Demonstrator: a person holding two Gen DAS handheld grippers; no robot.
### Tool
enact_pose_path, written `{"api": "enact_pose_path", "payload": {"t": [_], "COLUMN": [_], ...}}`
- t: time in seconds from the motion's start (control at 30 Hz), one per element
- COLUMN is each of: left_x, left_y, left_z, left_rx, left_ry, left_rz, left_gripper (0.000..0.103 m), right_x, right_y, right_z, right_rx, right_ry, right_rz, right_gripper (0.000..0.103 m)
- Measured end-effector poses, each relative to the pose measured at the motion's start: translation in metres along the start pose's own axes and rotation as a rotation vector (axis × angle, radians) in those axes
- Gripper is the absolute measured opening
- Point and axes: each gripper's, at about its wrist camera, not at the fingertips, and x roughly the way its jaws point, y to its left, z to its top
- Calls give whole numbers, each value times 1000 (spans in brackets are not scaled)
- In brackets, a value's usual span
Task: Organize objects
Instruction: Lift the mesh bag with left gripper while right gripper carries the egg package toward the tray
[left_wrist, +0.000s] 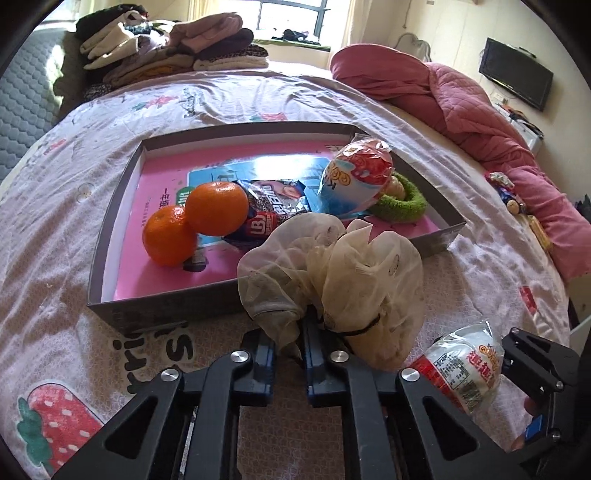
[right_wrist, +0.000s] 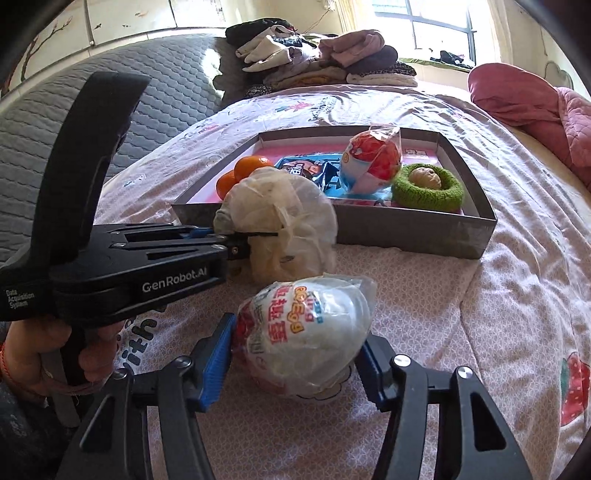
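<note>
The left gripper (left_wrist: 290, 332) is pressed together on a bunched cream mesh bag (left_wrist: 332, 273), pinching the gathered fabric where a black tie binds it; the pads themselves are buried in the mesh. The right gripper (right_wrist: 295, 365) has its blue pads either side of a wrapped toy egg (right_wrist: 306, 332) lying on the bedsheet (right_wrist: 443, 295), the left pad against the wrapper, while the right pad is hidden behind the egg, so I cannot tell whether it presses.

The shallow grey box (right_wrist: 369, 229) sits just beyond both tools. Inside it, two oranges (left_wrist: 195, 221) lie at the left, a dark snack packet (left_wrist: 269, 206) partly under them, a second wrapped egg (left_wrist: 354, 173) to the right, and a green ring (right_wrist: 428, 192) around a small pale figure in the near right corner. The mesh bag blocks part of the box's near wall in both views.

Bare pink floor shows along the box's far and left sides. Open sheet lies right of the egg. A hand (right_wrist: 48, 350) holding the left tool is cut off at the frame edge.
</note>
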Motion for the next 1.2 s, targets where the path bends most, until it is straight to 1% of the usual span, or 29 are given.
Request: {"api": "enact_pose_path", "payload": {"t": [0.2,0.43,0.5,0.83,1.2], "left_x": [-11,-24,-27,-48,-82], "left_y": [-6,-4,-3,3,6], "left_z": [0,0,0,1,12], "left_rx": [29,27,25,12,8], "left_ry": [-35,-57,-58,-92,-168], "left_rz": [-3,-3,9,6,29], "left_gripper": [7,7,7,7,7], "right_x": [-6,-18,-20,-31,-52], "right_y": [-2,-3,-3,1,10], "right_z": [-1,3,4,10,24], "right_rx": [11,8,11,7,-19], "right_ry": [-11,-42,-49,-70,-126], "right_rz": [-6,-29,-35,-57,-90], "right_gripper": [59,59,59,59,59]}}
